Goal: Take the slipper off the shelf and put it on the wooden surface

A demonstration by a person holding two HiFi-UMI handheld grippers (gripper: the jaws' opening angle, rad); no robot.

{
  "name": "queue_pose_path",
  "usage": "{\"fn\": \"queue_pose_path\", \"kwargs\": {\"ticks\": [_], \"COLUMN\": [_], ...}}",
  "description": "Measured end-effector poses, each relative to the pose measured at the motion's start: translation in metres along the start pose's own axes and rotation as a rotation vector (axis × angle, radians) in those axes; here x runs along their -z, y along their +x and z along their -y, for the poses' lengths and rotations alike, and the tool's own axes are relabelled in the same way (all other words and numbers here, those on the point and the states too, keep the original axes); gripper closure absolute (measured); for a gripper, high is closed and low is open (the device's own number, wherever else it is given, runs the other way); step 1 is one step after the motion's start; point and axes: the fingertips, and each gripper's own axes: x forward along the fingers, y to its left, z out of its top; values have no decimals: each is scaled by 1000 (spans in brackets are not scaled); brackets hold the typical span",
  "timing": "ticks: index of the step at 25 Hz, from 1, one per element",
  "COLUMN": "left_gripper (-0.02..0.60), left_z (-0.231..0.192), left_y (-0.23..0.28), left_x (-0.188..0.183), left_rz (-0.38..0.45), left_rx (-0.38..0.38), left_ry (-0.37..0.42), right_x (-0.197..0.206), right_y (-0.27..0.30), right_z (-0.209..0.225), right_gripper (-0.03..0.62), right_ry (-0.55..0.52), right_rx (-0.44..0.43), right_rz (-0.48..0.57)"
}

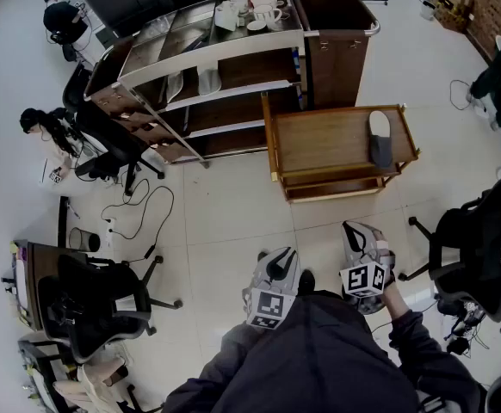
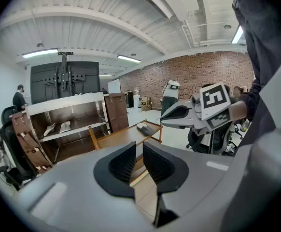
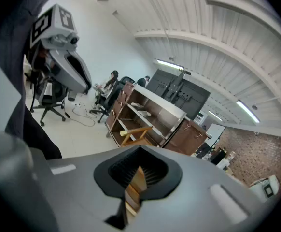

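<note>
A grey slipper (image 1: 380, 138) lies on the right part of the low wooden table (image 1: 328, 149), also seen as the slipper (image 2: 145, 127) in the left gripper view. Two pale slippers (image 1: 209, 80) rest on the middle board of the metal shelf (image 1: 203, 54), to the left of the table. Both grippers are held close to the person's body, well short of the table. My left gripper (image 1: 276, 267) (image 2: 139, 154) is shut with nothing between its pads. The right gripper (image 1: 354, 231) (image 3: 139, 170) is shut and empty too.
A brown cabinet (image 1: 337, 33) stands right of the shelf. Office chairs (image 1: 95, 304) (image 1: 474, 248) flank the person, and cables (image 1: 139, 205) lie on the floor at left. People sit at the far left (image 1: 48, 140). Dishes (image 1: 263, 11) sit on the shelf top.
</note>
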Motion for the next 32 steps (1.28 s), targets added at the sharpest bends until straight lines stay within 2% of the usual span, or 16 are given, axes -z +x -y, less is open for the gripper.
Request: {"fn": "queue_pose_path", "kwargs": {"ticks": [5,7,10,12,14,17,19,24,26,27,29,32], "left_gripper": [486,473,441,420,370,309,305,305,305,305,305,305], "left_z": [-7,-14,-15,-8,1,5,-1,-16,-19,-21,-29,-38], "left_y": [52,77,120,150,175,193,195,192,185,182,173,162], "left_x": [-4,-7,-5,0,7,40,65,100,109,111,109,95], "left_rz": [-63,-80,-117,-136,-148,-235,-302,-372,-384,-383,-371,-327], "left_rx": [32,33,55,101,159,207,206,188,182,177,165,143], "left_ry": [21,42,62,89,106,127,128,81,77,75,72,45], "right_x": [94,139,202,247,288,335,350,362,365,365,360,334], "right_y": [87,126,173,199,222,247,261,293,299,300,299,285], "right_z": [78,105,139,148,151,141,135,153,160,163,165,175], "right_gripper": [592,511,484,443,417,354,321,326,439,468,481,521], "right_ry": [-116,-160,-259,-336,-393,-459,-499,-675,-716,-710,-678,-621], "right_rx": [40,37,27,-12,-69,-136,-148,-90,-56,-51,-36,42], "right_rz": [-142,-232,-383,-491,-580,-680,-701,-707,-711,-710,-704,-632]}}
